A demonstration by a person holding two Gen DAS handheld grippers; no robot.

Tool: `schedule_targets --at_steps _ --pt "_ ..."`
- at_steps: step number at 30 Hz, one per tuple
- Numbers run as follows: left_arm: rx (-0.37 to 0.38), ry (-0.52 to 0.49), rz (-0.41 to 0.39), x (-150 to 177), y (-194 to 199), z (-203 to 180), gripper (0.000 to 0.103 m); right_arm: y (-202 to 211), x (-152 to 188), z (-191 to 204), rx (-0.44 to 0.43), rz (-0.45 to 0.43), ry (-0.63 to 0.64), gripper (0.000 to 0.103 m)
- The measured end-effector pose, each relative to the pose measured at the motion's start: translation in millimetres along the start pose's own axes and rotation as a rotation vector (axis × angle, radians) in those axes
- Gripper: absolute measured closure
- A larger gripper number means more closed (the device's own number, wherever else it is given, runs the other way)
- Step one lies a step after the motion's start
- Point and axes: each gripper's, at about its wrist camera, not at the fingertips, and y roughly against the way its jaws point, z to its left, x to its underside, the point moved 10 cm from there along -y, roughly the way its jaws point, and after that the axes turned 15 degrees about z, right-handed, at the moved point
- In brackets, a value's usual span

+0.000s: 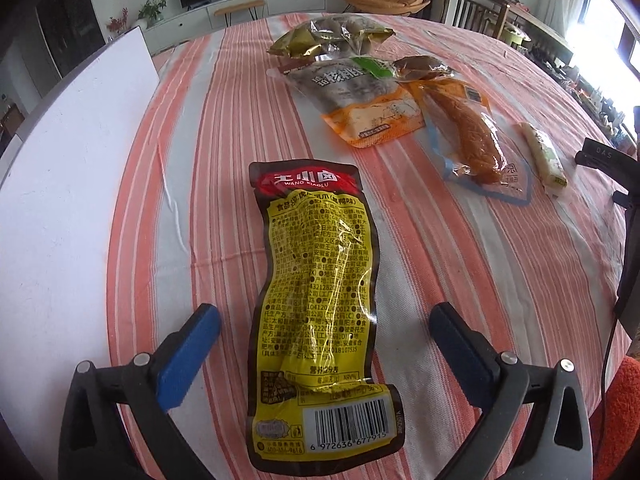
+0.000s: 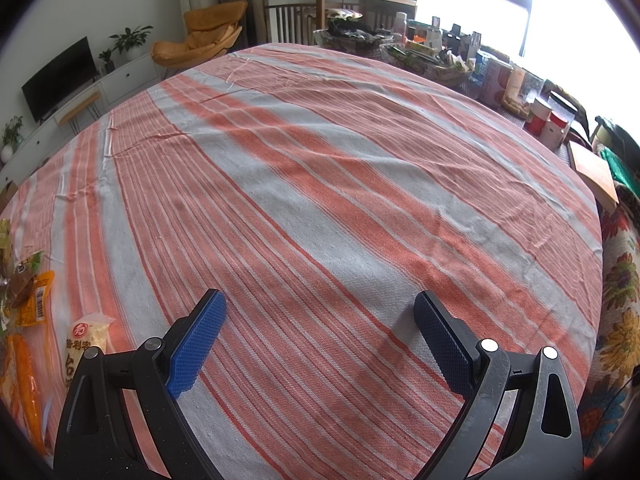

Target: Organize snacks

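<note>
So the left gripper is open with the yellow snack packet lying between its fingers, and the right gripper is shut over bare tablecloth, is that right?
Not quite. The right gripper is open too: the right wrist view shows its blue-padded fingers spread wide apart over the bare striped tablecloth. The rest holds: in the left wrist view the left gripper is open, with the yellow snack packet lying between its fingers.

The orange sausage pack and white snack stick are cut off at the right-wrist view's left edge.
</note>
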Motion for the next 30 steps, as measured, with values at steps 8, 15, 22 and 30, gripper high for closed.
schedule_targets --at_steps 8,15,22,30 --pt "0.001 -0.004 -0.029 -4.2 -0.9 -0.9 0.000 0.0 -0.2 0.3 0.000 0.000 0.000 0.006" --pt "0.001 -0.004 -0.042 -4.0 0.2 -0.8 0.000 0.2 0.1 0.2 0.000 0.000 0.000 0.006" --pt "0.003 -0.009 -0.049 -2.2 0.6 -1.2 0.000 -0.1 -0.4 0.5 0.000 0.000 0.000 0.006" --pt "0.007 -0.016 -0.010 -4.8 -0.9 -1.3 0.000 0.0 -0.2 0.4 0.000 0.000 0.000 0.006"
